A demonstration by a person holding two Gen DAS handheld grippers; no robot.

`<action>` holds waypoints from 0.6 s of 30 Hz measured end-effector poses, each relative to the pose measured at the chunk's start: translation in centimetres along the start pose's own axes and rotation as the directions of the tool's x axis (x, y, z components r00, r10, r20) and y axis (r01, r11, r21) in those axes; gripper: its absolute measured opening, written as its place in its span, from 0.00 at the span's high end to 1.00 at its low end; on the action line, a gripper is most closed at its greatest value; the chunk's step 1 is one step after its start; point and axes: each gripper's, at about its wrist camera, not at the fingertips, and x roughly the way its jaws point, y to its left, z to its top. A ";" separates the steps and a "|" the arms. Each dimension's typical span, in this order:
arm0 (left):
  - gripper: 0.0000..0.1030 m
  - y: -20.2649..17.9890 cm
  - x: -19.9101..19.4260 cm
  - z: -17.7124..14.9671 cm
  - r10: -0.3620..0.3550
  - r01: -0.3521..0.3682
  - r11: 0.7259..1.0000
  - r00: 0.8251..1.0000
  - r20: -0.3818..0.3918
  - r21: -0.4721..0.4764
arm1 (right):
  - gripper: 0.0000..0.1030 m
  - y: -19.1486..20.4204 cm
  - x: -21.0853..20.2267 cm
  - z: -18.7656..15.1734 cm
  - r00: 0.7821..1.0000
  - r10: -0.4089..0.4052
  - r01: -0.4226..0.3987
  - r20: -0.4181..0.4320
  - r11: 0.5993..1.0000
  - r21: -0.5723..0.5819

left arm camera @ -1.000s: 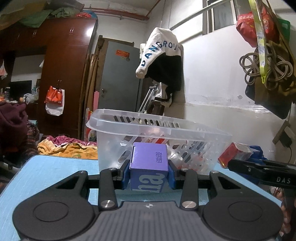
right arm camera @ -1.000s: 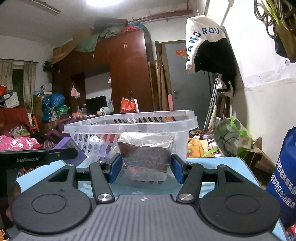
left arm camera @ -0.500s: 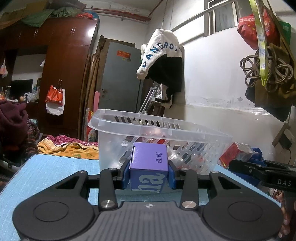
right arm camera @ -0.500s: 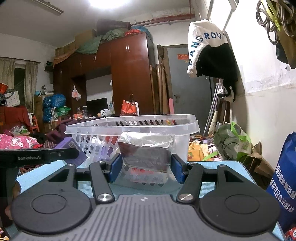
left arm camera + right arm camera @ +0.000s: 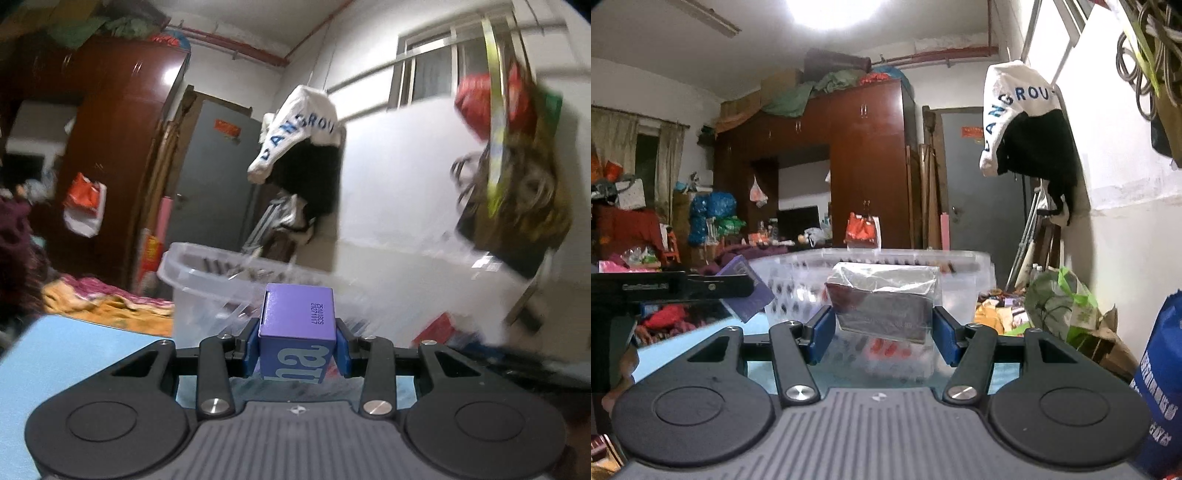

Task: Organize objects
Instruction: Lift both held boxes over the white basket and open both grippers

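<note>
My left gripper (image 5: 297,345) is shut on a small purple box (image 5: 297,317), its blue pads pressing both sides. Just beyond it stands a clear slotted plastic basket (image 5: 207,266), blurred, with several items inside. My right gripper (image 5: 882,332) is shut on a dark red packet (image 5: 882,302) wrapped in shiny film, held in front of the same basket (image 5: 964,258). In the right wrist view the purple box (image 5: 746,291) shows tilted at the left, beside the basket. In the left wrist view a red blur at the right may be the packet (image 5: 436,328).
The basket sits on a light blue table mat (image 5: 74,354). A white wall (image 5: 1126,258) runs close along the right, with a hanging jacket (image 5: 1027,122) and cords. A blue bag (image 5: 1160,369) and a green bag (image 5: 1060,302) stand at the right. Behind are a brown wardrobe (image 5: 864,166) and cluttered floor.
The left wrist view has tilted and blurred, and the basket sits lower in it. Both grips are unchanged, and the right wrist view has hardly shifted.
</note>
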 end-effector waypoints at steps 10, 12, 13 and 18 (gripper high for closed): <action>0.57 -0.8 8.6 10.3 0.059 -0.062 0.998 0.991 -0.121 -0.019 | 0.41 -1.4 11.3 9.6 0.985 0.001 0.000 -0.174 1.000 0.002; 0.56 -0.3 11.1 10.4 0.082 -0.090 0.995 0.980 -0.180 -0.032 | 0.40 -1.6 13.7 9.4 0.975 0.006 -0.007 -0.223 1.000 -0.005; 0.52 -0.1 12.1 10.3 0.085 -0.095 0.995 0.976 -0.198 -0.038 | 0.32 -1.6 14.7 9.1 0.968 -0.004 -0.002 -0.252 1.000 -0.024; 0.15 1.2 13.5 9.3 0.149 -0.167 0.984 0.957 -0.250 -0.054 | 0.08 -1.1 14.3 8.3 0.968 -0.056 0.039 -0.244 0.997 -0.071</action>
